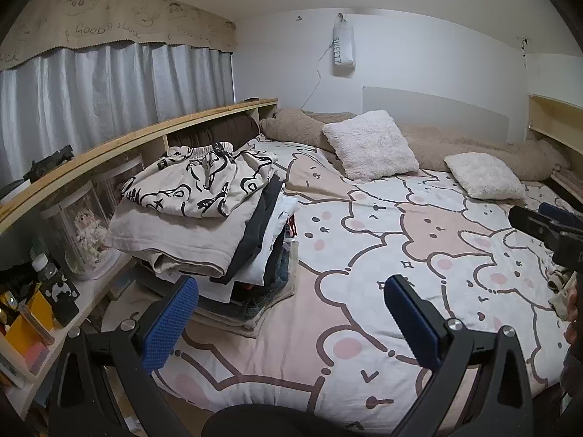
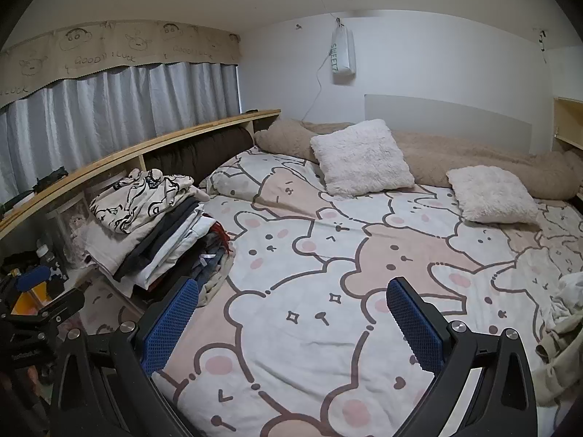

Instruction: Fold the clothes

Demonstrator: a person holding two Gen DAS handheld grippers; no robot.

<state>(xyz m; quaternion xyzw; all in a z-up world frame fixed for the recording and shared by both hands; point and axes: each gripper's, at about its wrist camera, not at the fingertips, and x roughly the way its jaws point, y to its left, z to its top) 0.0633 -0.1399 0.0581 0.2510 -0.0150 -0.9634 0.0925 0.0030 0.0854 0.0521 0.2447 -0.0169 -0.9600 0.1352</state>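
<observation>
Clothes, folded stack (image 1: pixel 204 225): tall pile at the bed's left edge, against the wooden shelf (image 1: pixel 109 145); patterned black-and-cream piece (image 1: pixel 196 182) on top, slightly askew.
Clothes, unfolded (image 2: pixel 561 327): crumpled light garments at the bed's right edge, only partly in view.
Bed cover (image 2: pixel 309 291): bear print, bare across the middle; two pillows toward the head edge.
Step, as judged: fetch the next loose garment.
Doing it well: take one piece only, by a hem or shoulder; spread it flat on the bare middle before creasing; keep clear of the leaning stack.
Left gripper (image 1: pixel 291 309): jaws wide apart, holding nothing, above the cover beside the stack.
Right gripper (image 2: pixel 291 313): jaws wide apart, empty, over mid-bed.
</observation>
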